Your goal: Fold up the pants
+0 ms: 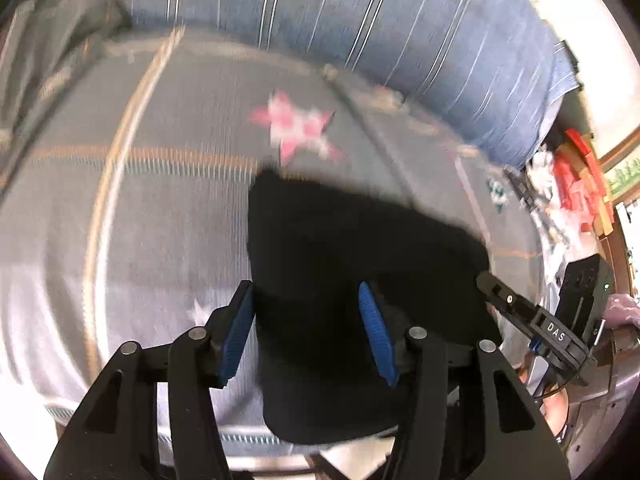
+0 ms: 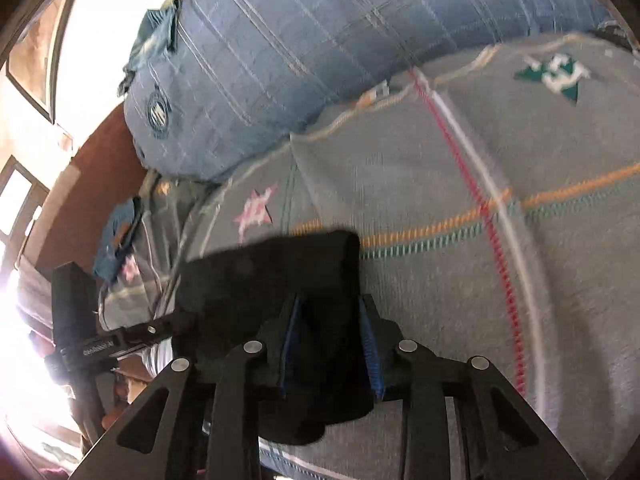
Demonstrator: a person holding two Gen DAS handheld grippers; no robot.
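Both grippers' fingers (image 1: 366,332) (image 2: 370,356) straddle black pants (image 1: 340,264) (image 2: 280,280); grip unclear.

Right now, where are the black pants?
The black pants lie folded on the grey blanket, below its pink star in the left wrist view, between the fingers of both tools.

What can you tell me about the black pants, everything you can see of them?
The black pants are a dark, soft-looking fabric bundle, already folded into a compact block with squared edges. They lie on the grey blanket with star patterns, near its front edge. Fabric sits between the pads of both the left gripper and the right gripper; the right one looks closed on it, while the left's grip is unclear. Motion blur hides seams, pockets and waistband.
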